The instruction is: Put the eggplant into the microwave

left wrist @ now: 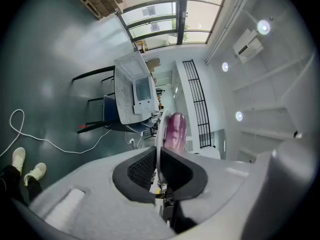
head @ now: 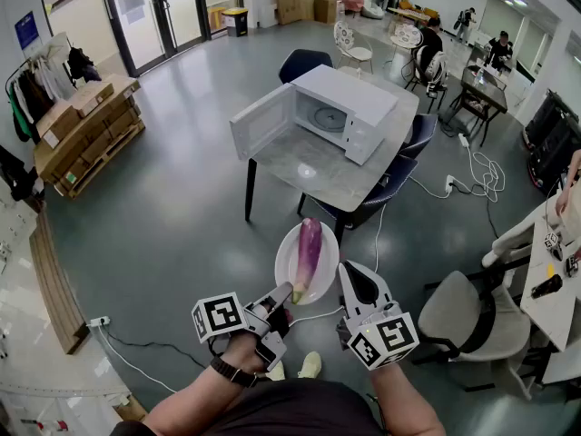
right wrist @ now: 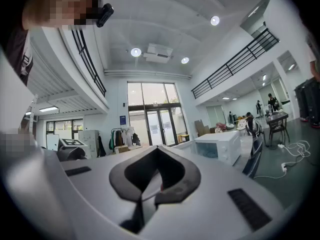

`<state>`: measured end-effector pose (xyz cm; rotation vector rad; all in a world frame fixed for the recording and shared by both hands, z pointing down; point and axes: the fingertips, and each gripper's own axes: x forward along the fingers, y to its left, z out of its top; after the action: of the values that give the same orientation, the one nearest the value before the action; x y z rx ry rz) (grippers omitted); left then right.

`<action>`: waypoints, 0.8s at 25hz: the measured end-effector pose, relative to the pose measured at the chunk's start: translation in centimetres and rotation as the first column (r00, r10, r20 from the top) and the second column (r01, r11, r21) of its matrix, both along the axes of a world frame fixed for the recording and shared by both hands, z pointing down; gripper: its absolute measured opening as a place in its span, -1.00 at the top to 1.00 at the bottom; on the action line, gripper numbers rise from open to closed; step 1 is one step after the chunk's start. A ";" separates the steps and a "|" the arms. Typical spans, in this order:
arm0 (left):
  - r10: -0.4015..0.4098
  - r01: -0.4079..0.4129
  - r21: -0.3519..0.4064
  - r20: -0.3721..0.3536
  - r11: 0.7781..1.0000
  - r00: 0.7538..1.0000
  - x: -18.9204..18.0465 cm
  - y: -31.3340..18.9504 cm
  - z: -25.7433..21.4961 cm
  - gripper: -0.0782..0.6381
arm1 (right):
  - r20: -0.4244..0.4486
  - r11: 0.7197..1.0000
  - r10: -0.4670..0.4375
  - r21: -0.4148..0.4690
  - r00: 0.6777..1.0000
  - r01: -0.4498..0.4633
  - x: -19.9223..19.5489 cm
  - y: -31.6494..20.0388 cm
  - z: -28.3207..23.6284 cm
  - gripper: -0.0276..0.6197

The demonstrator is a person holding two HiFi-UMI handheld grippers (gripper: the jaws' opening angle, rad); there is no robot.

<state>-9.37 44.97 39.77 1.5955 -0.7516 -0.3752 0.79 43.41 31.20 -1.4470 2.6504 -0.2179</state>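
Observation:
A purple eggplant (head: 307,252) lies on a white plate (head: 328,254) held in the air in front of me. My left gripper (head: 283,293) is shut on the plate's near rim. In the left gripper view the rim (left wrist: 159,134) runs between the pads, and the eggplant (left wrist: 175,129) lies just past them. My right gripper (head: 348,271) hovers beside the plate's right edge, shut and empty. The white microwave (head: 331,116) stands on a grey table (head: 318,175) ahead, its door (head: 263,121) swung open to the left. It also shows in the left gripper view (left wrist: 139,86) and the right gripper view (right wrist: 220,146).
Dark chairs (head: 390,184) are tucked under the table's right side, and another (head: 304,62) stands behind it. A white cable (head: 118,352) trails on the floor at lower left. A grey office chair (head: 463,312) and a desk stand to the right. Boxes on a pallet (head: 86,130) sit far left.

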 end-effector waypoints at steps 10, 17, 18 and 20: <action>-0.002 0.002 -0.015 0.017 1.000 1.000 0.1 -0.4 0.7 0.71 | 0.003 1.000 -0.003 -0.013 1.000 0.003 -0.2 -0.7 0.5 0.91; -0.006 0.006 -0.010 0.021 1.000 1.000 0.1 -0.7 0.9 0.71 | 0.046 0.999 -0.020 -0.042 0.999 0.022 -0.2 -1.0 0.9 0.91; -0.006 0.006 -0.005 0.025 1.000 1.000 0.1 -0.8 0.9 0.71 | 0.045 0.999 -0.020 -0.042 0.999 0.022 -0.3 -1.0 0.9 0.91; -0.005 0.005 0.001 0.029 1.000 1.000 0.2 -0.9 1.0 0.71 | 0.045 0.999 -0.025 -0.040 0.999 0.026 -0.3 -1.0 0.9 0.91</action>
<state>-9.13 44.11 40.75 1.6030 -0.7774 -0.3570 0.45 42.41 32.07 -1.4037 2.6456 -0.3041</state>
